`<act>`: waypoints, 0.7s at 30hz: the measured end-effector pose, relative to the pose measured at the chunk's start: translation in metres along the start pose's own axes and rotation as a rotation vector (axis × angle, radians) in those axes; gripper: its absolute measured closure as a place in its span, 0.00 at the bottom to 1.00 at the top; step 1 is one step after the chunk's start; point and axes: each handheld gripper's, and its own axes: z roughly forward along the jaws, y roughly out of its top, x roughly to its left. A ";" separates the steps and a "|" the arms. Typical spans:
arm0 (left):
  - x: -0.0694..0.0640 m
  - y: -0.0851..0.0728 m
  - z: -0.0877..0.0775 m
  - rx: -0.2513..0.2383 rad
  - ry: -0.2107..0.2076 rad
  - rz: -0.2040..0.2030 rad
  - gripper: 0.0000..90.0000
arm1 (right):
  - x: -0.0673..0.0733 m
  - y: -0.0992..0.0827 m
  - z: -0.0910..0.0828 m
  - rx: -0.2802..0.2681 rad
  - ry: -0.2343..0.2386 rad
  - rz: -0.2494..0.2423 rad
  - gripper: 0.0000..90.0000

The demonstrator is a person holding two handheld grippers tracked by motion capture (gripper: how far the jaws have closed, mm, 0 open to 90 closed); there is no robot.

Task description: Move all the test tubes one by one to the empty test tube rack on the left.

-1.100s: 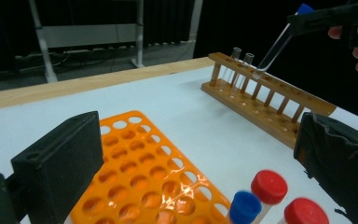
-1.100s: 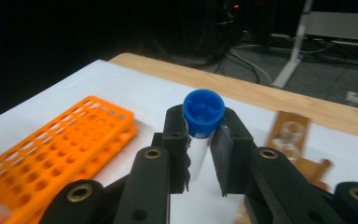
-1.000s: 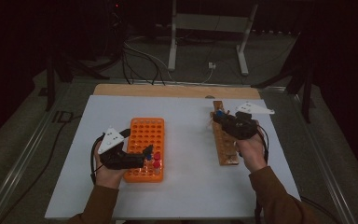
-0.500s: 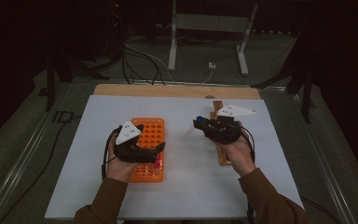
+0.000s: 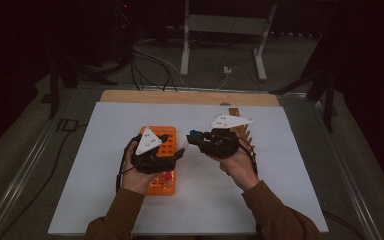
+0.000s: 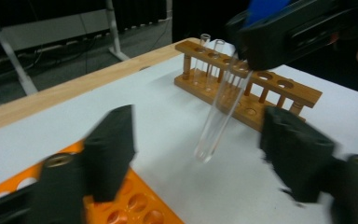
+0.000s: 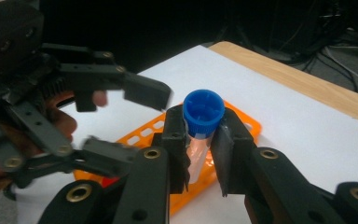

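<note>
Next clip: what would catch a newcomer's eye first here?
The clear test tube with a blue cap, clamped in the right gripper and held in the air between the two racks. The left gripper faces it, its jaws just closing around the tube's lower end, not yet touching. Beyond are the bright orange plastic tube rack and the wooden test-tube rack on the white table.

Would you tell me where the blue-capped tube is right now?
The tube is clamped just under its blue cap in the right gripper, held in the air between the orange rack and the wooden rack, with the left gripper's jaws either side of its lower end.
</note>
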 end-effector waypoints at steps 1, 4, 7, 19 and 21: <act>-0.001 0.000 0.000 -0.001 -0.005 0.010 0.45 | 0.002 0.000 0.002 0.003 0.009 -0.001 0.85; -0.004 0.001 0.002 0.000 -0.009 0.033 0.57 | 0.006 0.001 0.007 0.010 0.027 0.001 0.85; -0.006 0.001 0.002 0.013 0.003 0.052 0.64 | 0.008 0.001 0.011 0.012 0.040 0.005 0.85; -0.011 0.001 0.004 0.019 0.003 0.103 0.85 | 0.008 0.000 0.014 0.015 0.066 0.028 0.85; -0.012 0.001 0.005 0.013 0.004 0.104 0.87 | 0.008 0.000 0.014 0.012 0.067 0.029 0.85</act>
